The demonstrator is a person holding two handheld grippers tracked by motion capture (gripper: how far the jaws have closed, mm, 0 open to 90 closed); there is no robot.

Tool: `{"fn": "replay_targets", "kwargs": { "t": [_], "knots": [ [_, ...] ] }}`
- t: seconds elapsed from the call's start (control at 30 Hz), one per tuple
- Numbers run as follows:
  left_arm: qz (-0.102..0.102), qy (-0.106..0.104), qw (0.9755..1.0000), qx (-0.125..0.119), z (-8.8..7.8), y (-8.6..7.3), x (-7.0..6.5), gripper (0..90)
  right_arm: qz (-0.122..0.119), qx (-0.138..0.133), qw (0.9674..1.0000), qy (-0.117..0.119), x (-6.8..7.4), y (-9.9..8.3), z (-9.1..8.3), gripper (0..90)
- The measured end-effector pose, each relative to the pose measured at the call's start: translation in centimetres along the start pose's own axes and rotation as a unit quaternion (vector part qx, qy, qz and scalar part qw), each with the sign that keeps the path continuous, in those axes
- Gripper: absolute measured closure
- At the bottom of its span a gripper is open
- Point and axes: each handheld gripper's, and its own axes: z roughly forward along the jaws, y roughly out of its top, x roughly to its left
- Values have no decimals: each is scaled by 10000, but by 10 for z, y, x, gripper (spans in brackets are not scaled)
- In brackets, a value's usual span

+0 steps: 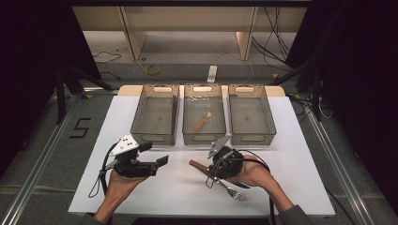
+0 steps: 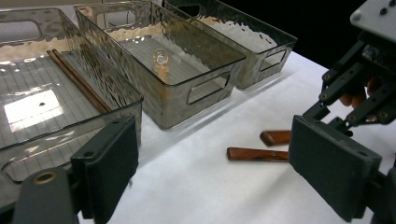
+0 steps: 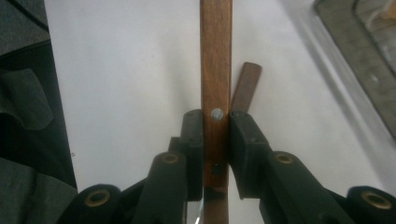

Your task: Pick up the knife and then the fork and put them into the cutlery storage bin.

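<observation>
My right claw (image 3: 215, 140) pinches a wooden-handled knife (image 3: 215, 70) by its handle, pads pressed on both sides just at the rivet, near the front edge of the tabletop (image 1: 291, 154), a little right of its middle. A second wooden handle (image 3: 246, 86) lies on the white surface just beside it, and a fork (image 1: 231, 191) lies nearer the front edge. My left claw (image 2: 215, 172) is spread wide with nothing between its pads, near the front left. Three bins (image 1: 141, 117) line the far edge.
</observation>
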Motion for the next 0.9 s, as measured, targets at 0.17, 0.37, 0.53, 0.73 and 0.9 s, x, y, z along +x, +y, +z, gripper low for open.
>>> {"fn": "replay_targets", "kwargs": {
  "t": [0.17, 0.37, 0.53, 0.73, 0.9],
  "knots": [
    [-27, 12, 10000, -54, -1, 0, 1, 159, 178, -234, 9995, -133, -11, -2, -13, 768],
    [-44, 27, 9999, -87, -2, -1, 3, 159, 509, -589, 9964, -346, -29, -3, -34, 768],
    [-59, 20, 9999, -102, -2, -1, 3, 159, 756, -784, 9926, -543, -49, -3, -51, 768],
    [-44, 32, 9999, -98, -1, -1, 3, 159, 948, -981, 9869, -866, -70, 0, -71, 768],
    [-42, 50, 9999, -150, -2, -1, 2, 159, 1247, -1147, 9796, -1076, -91, 6, -84, 768]
  ]
}}
